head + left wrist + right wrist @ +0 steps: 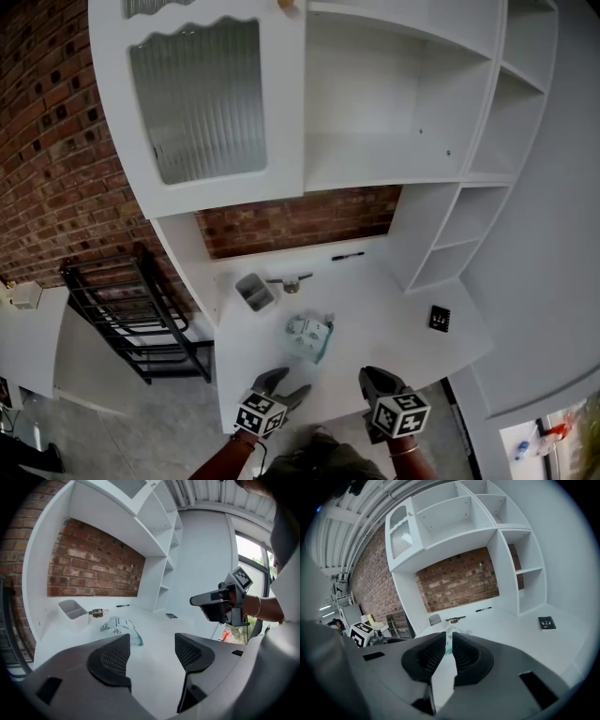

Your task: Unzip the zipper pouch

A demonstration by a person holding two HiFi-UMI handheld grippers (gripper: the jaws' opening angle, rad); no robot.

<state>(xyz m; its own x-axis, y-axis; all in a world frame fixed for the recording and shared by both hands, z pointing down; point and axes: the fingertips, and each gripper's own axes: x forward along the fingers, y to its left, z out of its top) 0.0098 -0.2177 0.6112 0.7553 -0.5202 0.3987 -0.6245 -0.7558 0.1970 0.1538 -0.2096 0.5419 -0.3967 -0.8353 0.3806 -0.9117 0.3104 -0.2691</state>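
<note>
The left gripper [152, 645] stands open and empty; the right gripper [449, 644] is closed on nothing. Both hover at the near edge of the white desk [394, 323], short of the clear, teal-edged plastic zipper pouch [309, 338] lying mid-desk. This looks like the approach step: next, one gripper must pin an end and the other catch the pull. One pouch, two grippers.
</note>
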